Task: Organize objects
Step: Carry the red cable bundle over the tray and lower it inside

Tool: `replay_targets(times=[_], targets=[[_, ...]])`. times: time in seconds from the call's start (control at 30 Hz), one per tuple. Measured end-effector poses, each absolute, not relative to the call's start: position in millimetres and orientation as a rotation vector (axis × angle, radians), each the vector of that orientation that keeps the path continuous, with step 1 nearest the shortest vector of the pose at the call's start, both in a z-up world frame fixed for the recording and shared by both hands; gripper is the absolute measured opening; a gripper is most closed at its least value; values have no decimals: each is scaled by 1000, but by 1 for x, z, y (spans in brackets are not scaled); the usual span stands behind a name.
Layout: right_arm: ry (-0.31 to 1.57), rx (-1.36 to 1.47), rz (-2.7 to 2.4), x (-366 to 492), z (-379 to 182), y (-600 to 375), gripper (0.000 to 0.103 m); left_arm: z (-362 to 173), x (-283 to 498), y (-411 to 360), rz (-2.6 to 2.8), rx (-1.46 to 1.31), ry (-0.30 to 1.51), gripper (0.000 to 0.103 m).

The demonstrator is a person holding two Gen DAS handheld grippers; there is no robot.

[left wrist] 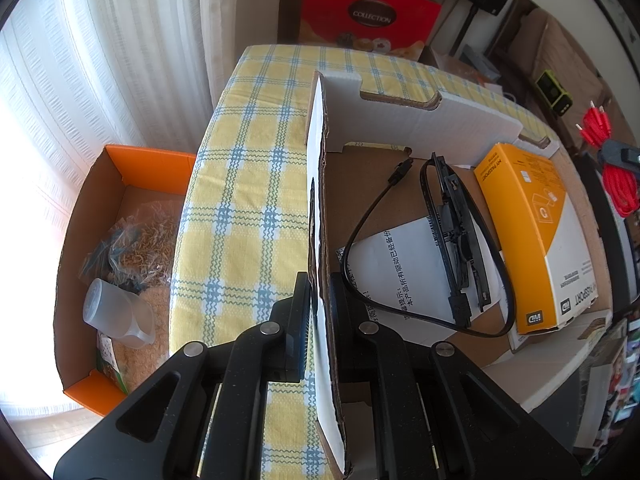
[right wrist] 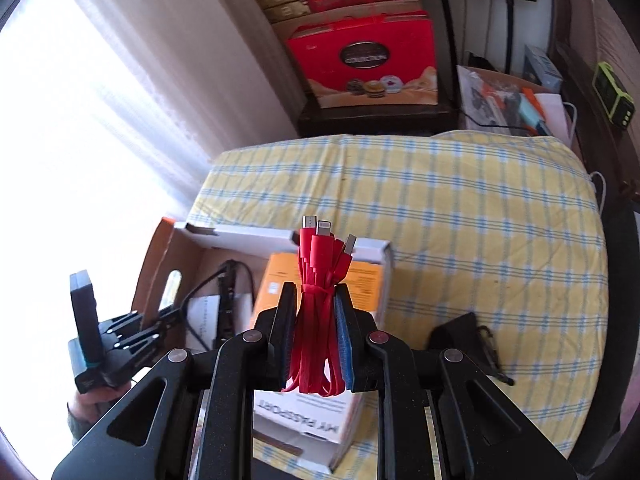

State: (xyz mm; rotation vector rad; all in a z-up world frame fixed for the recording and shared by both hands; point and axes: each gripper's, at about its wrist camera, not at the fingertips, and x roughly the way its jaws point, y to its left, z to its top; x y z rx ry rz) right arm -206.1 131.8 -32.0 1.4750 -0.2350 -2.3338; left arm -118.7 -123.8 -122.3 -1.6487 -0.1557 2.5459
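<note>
Clamped between the pads of the left gripper (left wrist: pixel 318 312) was the upright white wall of the cardboard box (left wrist: pixel 320 208), jaws nearly closed on it. Inside the box, just right of that gripper, lay a black cable (left wrist: pixel 360 232) and an orange-and-white carton (left wrist: pixel 536 236). Further right, the right gripper (right wrist: pixel 314 332) pinched a tied red cable bundle (right wrist: pixel 316 312) above that carton, connectors pointing up.

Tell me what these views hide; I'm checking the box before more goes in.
- Left wrist: box near corner hidden by left gripper, clamped on its wall.
- Right wrist: box floor blurred, partly behind right gripper holding red cables.
- Right wrist: dark object on the cloth, unidentifiable.
</note>
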Motion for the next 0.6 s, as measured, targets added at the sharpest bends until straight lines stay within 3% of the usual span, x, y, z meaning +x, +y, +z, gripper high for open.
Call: replay_targets(times=[0.6], targets=[[-263, 1529, -2113, -222, -79, -3, 18, -122, -118, -123, 2542, -1645, -170, 8]])
